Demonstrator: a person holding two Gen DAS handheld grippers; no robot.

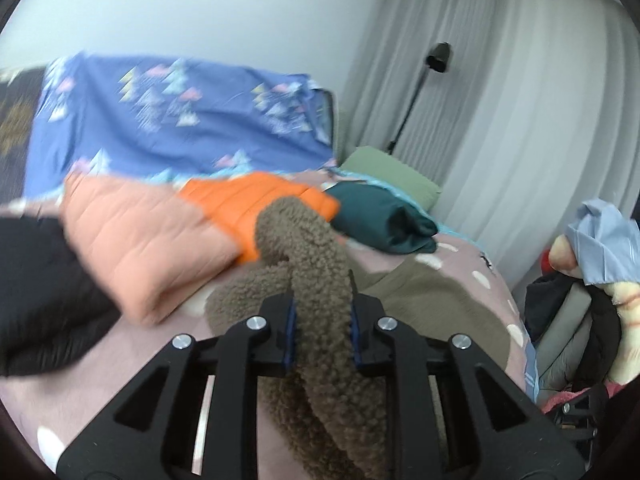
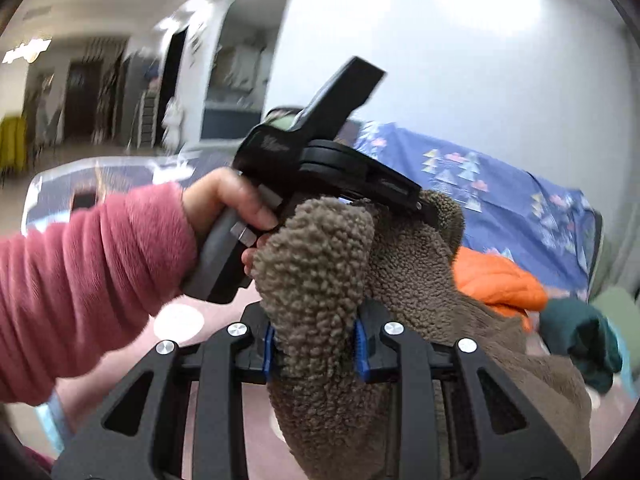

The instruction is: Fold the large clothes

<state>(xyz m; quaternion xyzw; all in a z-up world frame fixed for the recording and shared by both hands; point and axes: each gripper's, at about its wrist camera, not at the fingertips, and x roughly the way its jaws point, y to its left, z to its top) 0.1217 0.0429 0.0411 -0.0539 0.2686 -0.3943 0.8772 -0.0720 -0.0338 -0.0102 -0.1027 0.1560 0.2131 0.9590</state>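
Note:
A brown fleece garment [image 1: 316, 256] hangs lifted above the pink dotted bed [image 1: 132, 364]. My left gripper [image 1: 322, 330] is shut on a thick fold of it. My right gripper [image 2: 316, 346] is shut on another fold of the same brown fleece garment [image 2: 320, 264]. In the right wrist view the left gripper [image 2: 424, 208], held by a hand in a pink sleeve, is just ahead of mine, its tips buried in the fleece. Part of the fleece still lies on the bed [image 1: 432, 300].
Folded clothes lie on the bed: a peach and orange quilted jacket [image 1: 160, 236], a dark green piece [image 1: 384, 220], a black one [image 1: 44, 292]. A blue patterned cover [image 1: 180, 120] drapes the headboard. Curtains [image 1: 520, 120], a floor lamp [image 1: 436, 60] and a loaded chair [image 1: 580, 320] stand right.

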